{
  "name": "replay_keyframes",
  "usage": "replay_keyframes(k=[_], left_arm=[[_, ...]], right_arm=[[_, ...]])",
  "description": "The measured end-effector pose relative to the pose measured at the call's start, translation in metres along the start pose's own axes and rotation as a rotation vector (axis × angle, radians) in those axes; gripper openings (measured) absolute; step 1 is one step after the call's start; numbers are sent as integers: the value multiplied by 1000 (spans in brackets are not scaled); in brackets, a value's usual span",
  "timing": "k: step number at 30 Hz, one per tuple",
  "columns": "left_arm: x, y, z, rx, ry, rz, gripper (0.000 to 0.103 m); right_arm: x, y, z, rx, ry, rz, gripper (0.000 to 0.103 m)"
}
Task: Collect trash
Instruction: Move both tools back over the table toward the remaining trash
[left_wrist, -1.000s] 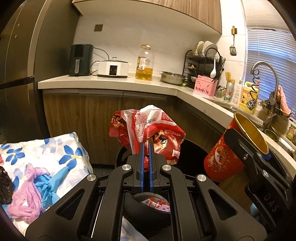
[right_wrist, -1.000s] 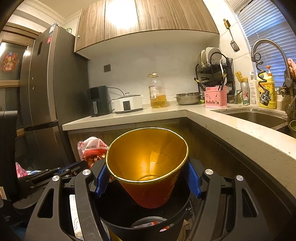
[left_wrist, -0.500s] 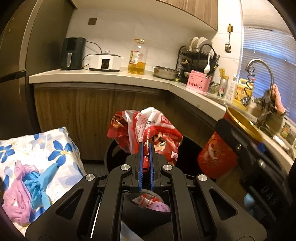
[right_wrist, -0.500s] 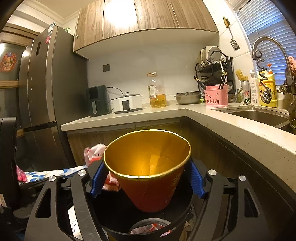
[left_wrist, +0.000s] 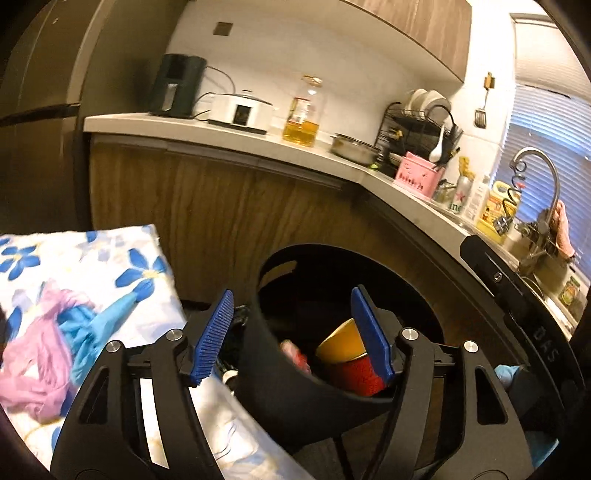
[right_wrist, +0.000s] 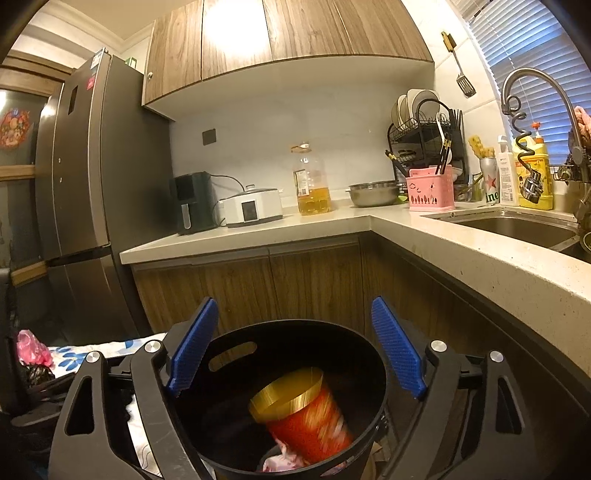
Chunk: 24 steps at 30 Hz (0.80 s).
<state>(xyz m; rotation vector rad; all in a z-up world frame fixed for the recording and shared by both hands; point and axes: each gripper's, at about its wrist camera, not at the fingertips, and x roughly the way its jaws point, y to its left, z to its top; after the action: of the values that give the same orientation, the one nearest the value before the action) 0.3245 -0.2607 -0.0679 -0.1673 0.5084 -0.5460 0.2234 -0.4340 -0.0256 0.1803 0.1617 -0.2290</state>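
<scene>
A black round bin stands on the floor below both grippers. Inside it a red paper cup with a gold inside lies tilted and blurred, free of any grip. Crumpled wrapping shows in the bin beside it. My right gripper hangs over the bin, its jaws opening and empty. My left gripper is above the bin's near rim, its jaws opening too, with nothing pressed between the blue pads.
A floral cloth at the left carries pink and blue gloves. A pink bag lies at the far left. The L-shaped counter with a sink wraps around behind. A fridge stands on the left.
The left gripper let go of the red snack bag, which dropped out of sight into the bin. The right gripper spread wider and the cup fell into the bin. The left view tipped downward.
</scene>
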Motion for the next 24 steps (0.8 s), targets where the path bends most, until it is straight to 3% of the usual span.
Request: replay_keyframes(k=[3, 5, 11, 24], left_arm=[[-13, 3, -3, 13, -21, 55, 67], [-23, 5, -4, 14, -42, 72, 75], [-57, 14, -15, 38, -77, 141, 85], [-156, 76, -49, -16, -153, 429, 88]], right_arm=[[-6, 3, -2, 13, 7, 10, 83], [-11, 6, -4, 16, 10, 18, 83], [-25, 14, -7, 27, 29, 38, 87], [-57, 84, -39, -15, 102, 185, 88]])
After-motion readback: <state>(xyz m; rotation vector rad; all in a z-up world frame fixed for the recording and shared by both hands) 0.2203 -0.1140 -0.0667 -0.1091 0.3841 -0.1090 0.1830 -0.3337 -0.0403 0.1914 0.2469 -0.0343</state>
